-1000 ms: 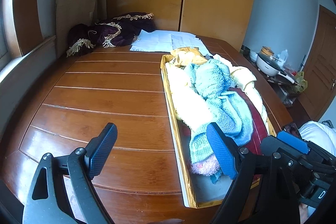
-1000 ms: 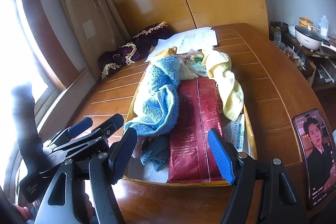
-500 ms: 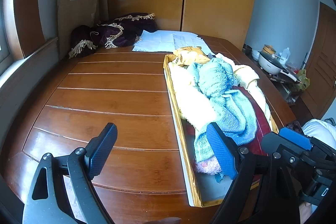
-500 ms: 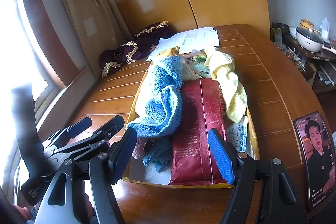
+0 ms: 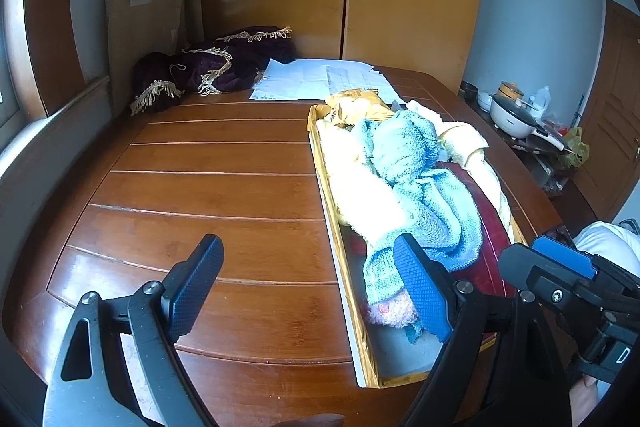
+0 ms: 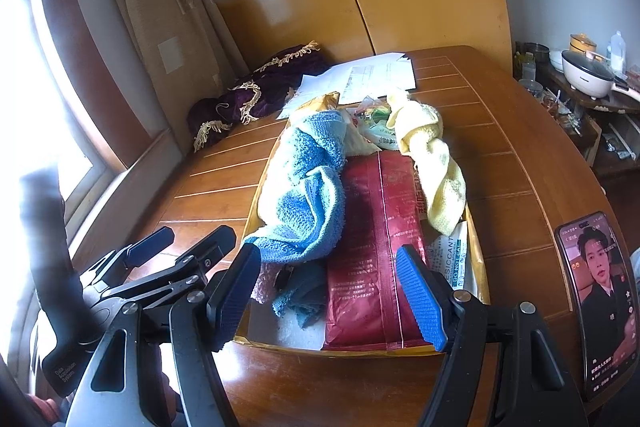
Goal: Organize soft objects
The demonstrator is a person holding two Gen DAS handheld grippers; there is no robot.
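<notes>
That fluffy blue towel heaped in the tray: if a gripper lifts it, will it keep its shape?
Probably not. The fluffy blue terry towel lies crumpled in folds, so it should droop and unfurl. It looks light, and its looped pile should grip well, though it may drag the pink fuzzy cloth beneath.

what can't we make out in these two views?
- Pink item: left wrist view, mostly under the blue towel and behind a fingertip.
- Red bag print: right wrist view, too small to read.
- Tray floor: both views, covered by the pile.
- Window side: right wrist view, blown out by glare.
</notes>
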